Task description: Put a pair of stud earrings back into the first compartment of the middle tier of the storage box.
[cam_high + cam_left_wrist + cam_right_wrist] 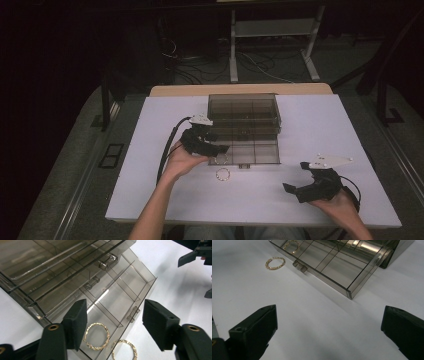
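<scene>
On the left of the high view I have the left hand-held gripper (223, 148) at the front left corner of the smoky clear drawer box (244, 107), over its pulled-out bottom drawer (260, 152). In the left gripper view its jaws stand apart with nothing pressed between the pads; one gold bracelet (97, 336) lies below the gap, inside the front corner compartment of the drawer, beside the left pad. The pads are clear of it.

A second gold bracelet (126, 350) lies on the white table (150, 175) just outside the drawer's front wall, near the first bracelet but parted from it by that wall. In the high view this second bracelet (223, 174) sits on the table just in front of the drawer, below the left hand-held gripper. The drawer is divided into compartments by thin clear walls, and a small handle (133, 314) sits at the middle of its front wall. The upper drawers of the box are pushed in.

Further right, the table surface is bare white. At the right of the high view I have the right hand-held gripper (291, 190) low over the table near its front edge, well apart from the box. In the right gripper view its jaws are spread wide and hold nothing; the drawer's near corner (349, 293) lies ahead of them.
</scene>
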{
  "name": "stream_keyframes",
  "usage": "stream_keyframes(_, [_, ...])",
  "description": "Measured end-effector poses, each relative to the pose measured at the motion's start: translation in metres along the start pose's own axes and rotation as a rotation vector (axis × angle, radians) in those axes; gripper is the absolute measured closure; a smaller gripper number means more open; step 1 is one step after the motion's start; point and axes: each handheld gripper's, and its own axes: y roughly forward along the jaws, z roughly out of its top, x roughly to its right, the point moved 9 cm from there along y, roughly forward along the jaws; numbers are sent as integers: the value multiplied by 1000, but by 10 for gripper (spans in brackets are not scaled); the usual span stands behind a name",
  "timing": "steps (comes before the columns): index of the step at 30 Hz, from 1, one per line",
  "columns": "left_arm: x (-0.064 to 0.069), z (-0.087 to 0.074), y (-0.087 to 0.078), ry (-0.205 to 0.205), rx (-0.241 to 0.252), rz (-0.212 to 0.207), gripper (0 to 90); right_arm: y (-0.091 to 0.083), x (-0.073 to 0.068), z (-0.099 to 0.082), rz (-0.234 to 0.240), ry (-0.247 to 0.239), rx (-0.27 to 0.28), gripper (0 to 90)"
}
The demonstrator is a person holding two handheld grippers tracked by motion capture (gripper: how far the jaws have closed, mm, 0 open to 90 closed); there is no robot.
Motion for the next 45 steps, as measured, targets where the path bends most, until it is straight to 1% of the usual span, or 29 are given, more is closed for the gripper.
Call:
stream_keyframes(3, [6,0,-5,14,11,8,286,0,0,0,2,1,1,0])
stream_keyframes(5, [10,1,-8,29,21,10,271,0,-1,0,3,6,-3,0])
stream_keyframes(6, [13,0,-9,27,24,7,262,0,-1,0,2,3,-1,0])
stream_keyframes(7, [15,0,-10,39,26,6,253,0,-1,0,2,3,-1,0])
stream_keyframes(12, [26,-8,-9,63,11,-5,172,1,-1,0,2,1,-1,0])
stream_keyframes(16, [35,-15,-6,81,3,-23,133,1,-1,1,1,-4,2,0])
stream_keyframes(20, [41,-20,-3,93,5,-39,131,1,-1,1,1,1,3,0])
stream_keyframes(33, [52,-46,17,131,-73,-54,134,1,-1,0,2,-4,-2,0])
stream_keyframes(37, [53,-51,21,141,-97,-56,134,1,-2,0,2,-5,-4,0])
stream_keyframes(39, [54,-52,23,145,-99,-56,135,1,-2,0,2,-7,-5,0])
stream_keyframes(40, [55,-53,24,139,-102,-57,136,1,-2,0,2,-7,-6,0])
stream_keyframes(41, [54,-55,25,147,-112,-58,136,1,-2,-1,2,-7,-7,0])
stream_keyframes(43, [55,-57,28,143,-118,-62,140,1,-2,-1,2,-10,-7,0])
stream_keyframes(45, [56,-60,31,149,-136,-62,142,1,-2,-1,2,-9,-8,0])
